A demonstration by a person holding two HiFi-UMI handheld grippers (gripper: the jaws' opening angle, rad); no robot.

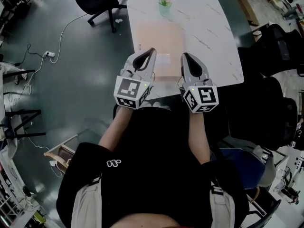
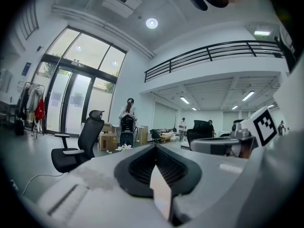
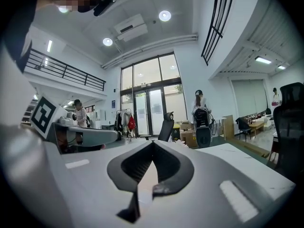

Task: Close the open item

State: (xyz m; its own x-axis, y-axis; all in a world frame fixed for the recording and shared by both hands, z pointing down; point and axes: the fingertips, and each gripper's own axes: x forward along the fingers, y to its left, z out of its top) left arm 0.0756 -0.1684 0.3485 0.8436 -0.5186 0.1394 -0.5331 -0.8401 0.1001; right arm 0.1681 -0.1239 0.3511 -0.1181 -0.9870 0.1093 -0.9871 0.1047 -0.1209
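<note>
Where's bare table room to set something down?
Bare: marble right of the pink item, out to the table edge; far corners beside the plant. Crowded: near edge, where left gripper and right gripper hover, both shut.
</note>
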